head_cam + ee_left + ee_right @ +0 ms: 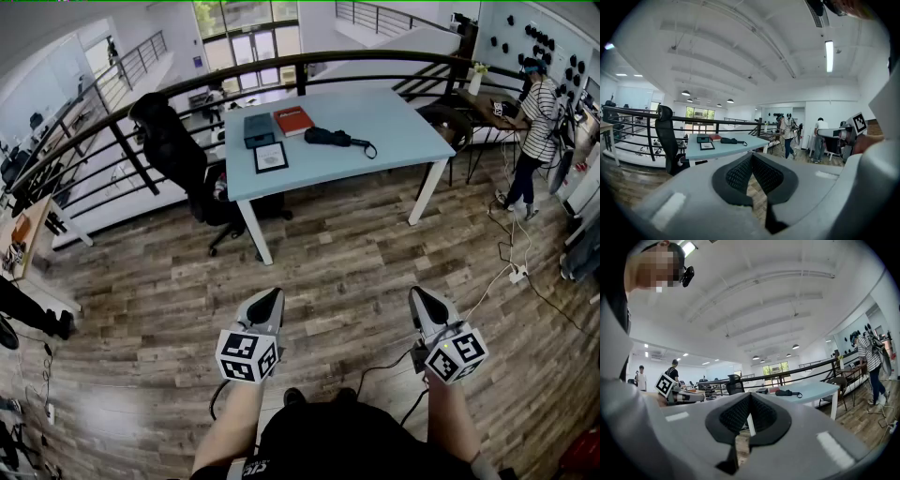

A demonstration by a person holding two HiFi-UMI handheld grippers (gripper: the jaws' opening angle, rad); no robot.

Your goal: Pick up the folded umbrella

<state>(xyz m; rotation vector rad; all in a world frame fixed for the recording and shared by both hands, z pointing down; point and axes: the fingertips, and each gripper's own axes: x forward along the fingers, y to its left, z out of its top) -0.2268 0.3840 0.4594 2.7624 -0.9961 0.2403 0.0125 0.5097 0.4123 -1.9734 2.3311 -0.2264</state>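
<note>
Head view: the left hand-held gripper (pixel 272 298) and right hand-held gripper (pixel 419 296) are both closed and empty, probably just carried, since the folded umbrella (pixel 333 138) lies well ahead of them on the bench (pixel 398 127).

Black umbrella (pixel 330 137); pale blue table (pixel 394 122); red book (pixel 292 119)
</note>
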